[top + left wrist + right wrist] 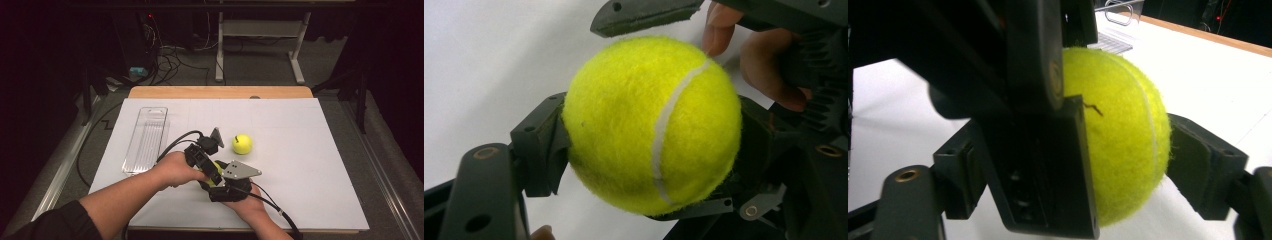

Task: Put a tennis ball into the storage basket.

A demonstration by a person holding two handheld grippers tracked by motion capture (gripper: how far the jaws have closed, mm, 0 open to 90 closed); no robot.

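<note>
A yellow tennis ball [649, 125] is held above the white sheet, where both hands meet near the table's front. My left gripper [651, 140] is shut on it, with a pad pressed against each side. My right gripper [1075, 170] closes on the same ball [1123, 135] from the other direction, and its right pad [1198, 165] touches the felt. The left gripper's jaw crosses in front and hides the other pad's contact. In the high view the left gripper [212, 172] and right gripper [220, 179] overlap, with the ball [217, 167] barely showing between them.
A small yellow-green apple-like ball with a stem [242, 144] lies on the white sheet [310, 165] just beyond the grippers. A clear plastic tray [146, 140] lies lengthwise at the left. The wooden table edge [220, 92] runs along the back, and cables trail from both grippers.
</note>
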